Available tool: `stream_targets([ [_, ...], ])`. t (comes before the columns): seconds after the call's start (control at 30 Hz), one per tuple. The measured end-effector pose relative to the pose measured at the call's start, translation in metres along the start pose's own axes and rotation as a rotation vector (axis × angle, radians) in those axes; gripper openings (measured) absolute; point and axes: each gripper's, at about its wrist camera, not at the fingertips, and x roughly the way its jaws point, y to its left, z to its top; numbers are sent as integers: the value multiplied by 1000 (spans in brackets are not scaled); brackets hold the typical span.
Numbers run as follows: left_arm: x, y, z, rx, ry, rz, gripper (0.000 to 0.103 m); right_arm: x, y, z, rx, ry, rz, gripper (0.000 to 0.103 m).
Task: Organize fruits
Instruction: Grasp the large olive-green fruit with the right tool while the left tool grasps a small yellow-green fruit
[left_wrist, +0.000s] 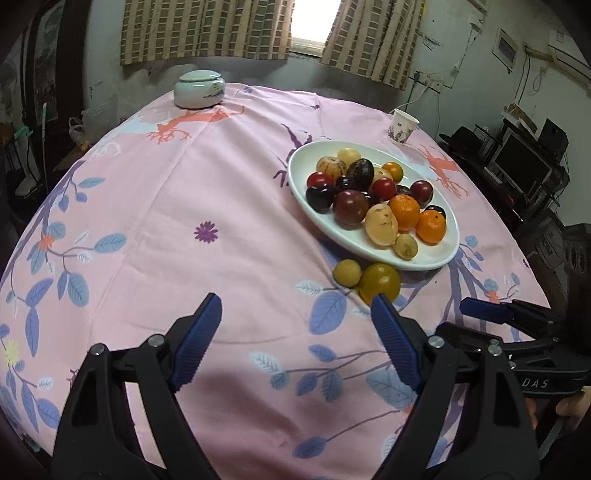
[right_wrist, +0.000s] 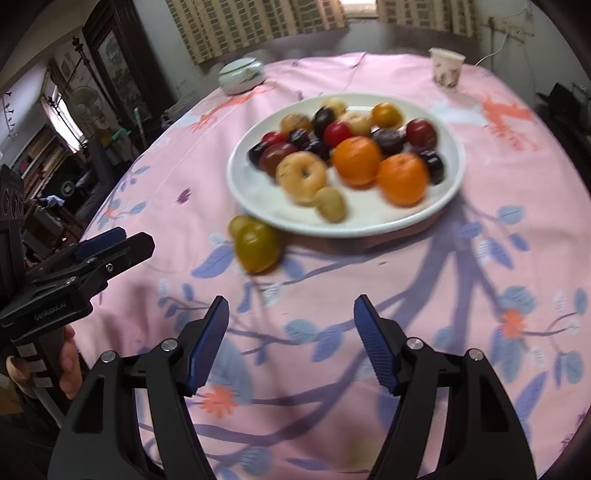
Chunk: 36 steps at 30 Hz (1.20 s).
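Observation:
A white oval plate (left_wrist: 439, 248) (right_wrist: 369, 216) holds several fruits: two oranges (left_wrist: 405, 211) (right_wrist: 357, 160), dark plums, red ones and pale yellow ones. Against its near rim, two fruits lie on the cloth: a small yellow-green fruit (left_wrist: 346, 272) (right_wrist: 239, 224) and a larger olive-yellow fruit (left_wrist: 379, 282) (right_wrist: 257, 246). My left gripper (left_wrist: 295, 301) (right_wrist: 129, 242) is open and holds nothing; its right fingertip sits just short of the olive fruit. My right gripper (right_wrist: 291, 301) (left_wrist: 469, 318) is also open and bare, over the cloth in front of the plate.
A pink floral cloth (left_wrist: 221, 184) covers the round table. A lidded ceramic jar (left_wrist: 199, 89) (right_wrist: 241, 75) stands at the far edge, a paper cup (left_wrist: 403, 125) (right_wrist: 446, 68) at the far right. A hand (right_wrist: 68, 363) grips the left tool. Furniture surrounds the table.

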Motion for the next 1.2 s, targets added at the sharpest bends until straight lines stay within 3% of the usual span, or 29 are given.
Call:
stream_targets([
  [0.13, -12, 17, -9, -13, -27, 27, 85, 15, 20, 9, -33, -11, 40, 71],
  [0.3, -22, 34, -12, -37, -47, 25, 85, 35, 34, 27, -78, -47, -29, 71],
  [0.47, -23, 45, -14, -58, -45, 20, 85, 59, 31, 36, -78, 5, -43, 52],
  [0.5, -24, 45, -14, -60, -46, 17, 85, 61, 30, 37, -76, 9, -55, 43],
  [0.57, -24, 43, -13, -55, -45, 17, 85, 61, 27, 37, -75, 2, -56, 39],
  [0.8, -4, 13, -6, 11, 1, -8, 85, 23, 21, 16, -76, -36, -17, 39],
  [1.07, 51, -46, 8, 142, 55, -32, 84, -19, -24, -16, 14, -78, -33, 39],
  [1.13, 66, -54, 10, 171, 81, -19, 76, -27, -33, -19, 37, -97, -32, 39],
  [1.2, 79, -57, 12, 179, 119, -14, 56, -34, -41, -21, 57, -112, -30, 39],
])
